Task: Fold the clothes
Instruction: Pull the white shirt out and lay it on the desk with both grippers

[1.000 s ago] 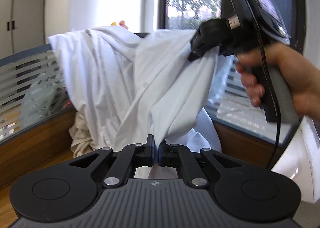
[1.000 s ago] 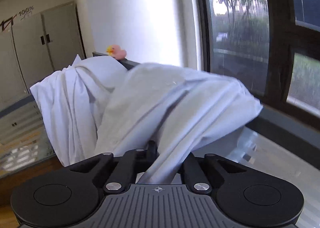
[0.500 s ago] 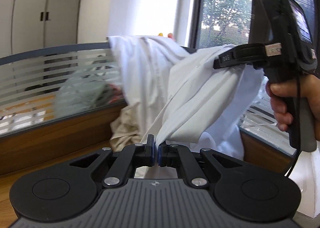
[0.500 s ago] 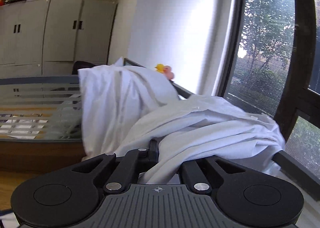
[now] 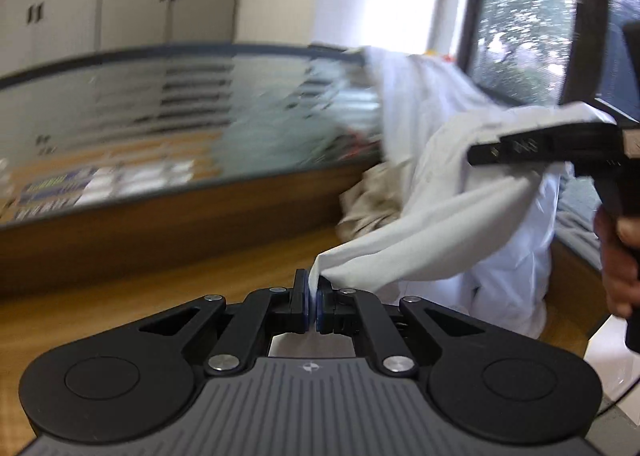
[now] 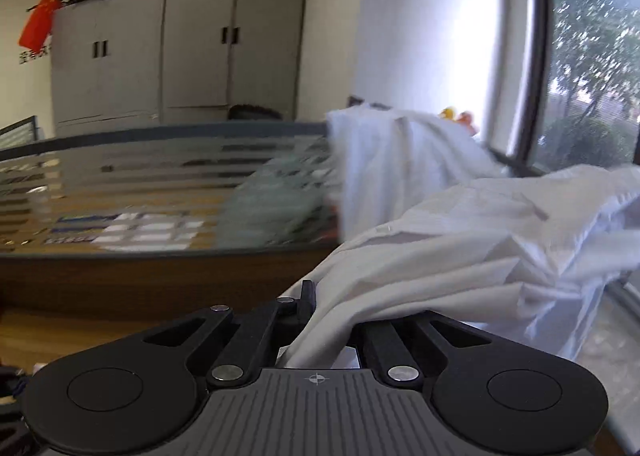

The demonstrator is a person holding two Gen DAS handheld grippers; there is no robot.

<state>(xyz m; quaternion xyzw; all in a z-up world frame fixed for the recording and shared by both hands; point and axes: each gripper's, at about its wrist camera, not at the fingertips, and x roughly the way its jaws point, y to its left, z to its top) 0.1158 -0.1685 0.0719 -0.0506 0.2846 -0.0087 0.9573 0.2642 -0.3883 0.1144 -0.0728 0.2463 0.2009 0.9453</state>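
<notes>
Holding the white shirt point(image 5: 436, 252) off the desk: your left gripper point(image 5: 311, 298) is pinched tight on one bunched edge, right gripper point(image 6: 328, 320) is clamped on another, fabric draped over its right finger. It's crumpled, stretched between the two, far end hanging over the glass partition point(image 5: 160, 128). Beige cloth point(image 5: 372, 200) heaped behind on the wooden desk point(image 5: 200, 284).

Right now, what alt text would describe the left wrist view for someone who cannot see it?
The left gripper pinches a white cotton shirt that stretches up to the right gripper, held in a hand. Behind: a wooden desk, a crumpled beige cloth and a window.
</notes>
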